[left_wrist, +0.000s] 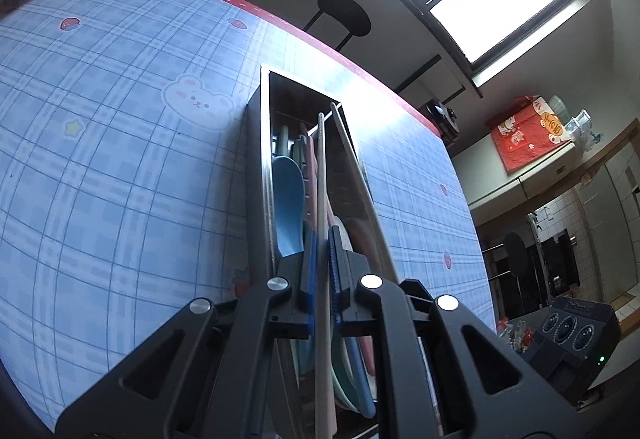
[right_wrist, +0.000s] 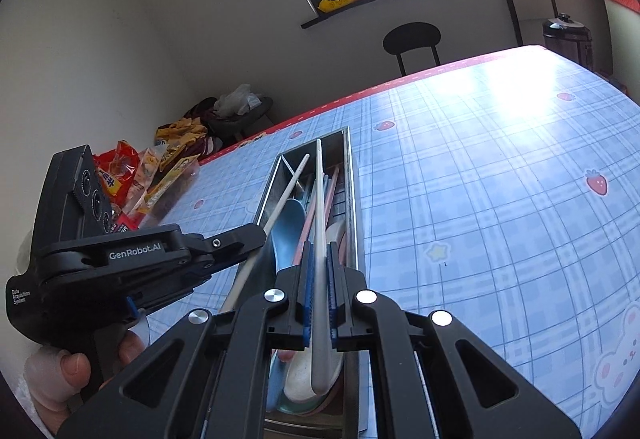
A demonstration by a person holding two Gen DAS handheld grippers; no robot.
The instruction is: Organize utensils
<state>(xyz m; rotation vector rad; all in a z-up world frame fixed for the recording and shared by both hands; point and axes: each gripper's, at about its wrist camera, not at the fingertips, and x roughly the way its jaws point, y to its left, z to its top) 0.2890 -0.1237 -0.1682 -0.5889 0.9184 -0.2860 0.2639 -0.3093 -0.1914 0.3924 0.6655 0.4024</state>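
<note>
A long steel utensil box (left_wrist: 265,143) lies on the blue plaid table; it also shows in the right wrist view (right_wrist: 352,199). Inside are a blue spoon (left_wrist: 289,199), pink and green utensils and pale spoons. My left gripper (left_wrist: 322,239) is shut on a beige chopstick (left_wrist: 320,159) that points along the box. My right gripper (right_wrist: 319,259) is shut on a second pale chopstick (right_wrist: 319,191), held over the box. The right wrist view shows the left gripper (right_wrist: 256,239) from the side with its chopstick (right_wrist: 286,191) slanting into the box's left compartment.
Snack packets (right_wrist: 140,175) lie at the table's far left corner. A black stool (right_wrist: 412,39) stands beyond the table's red edge. A dark pot (right_wrist: 566,33) stands past the far right corner. Open plaid tabletop (right_wrist: 500,179) lies right of the box.
</note>
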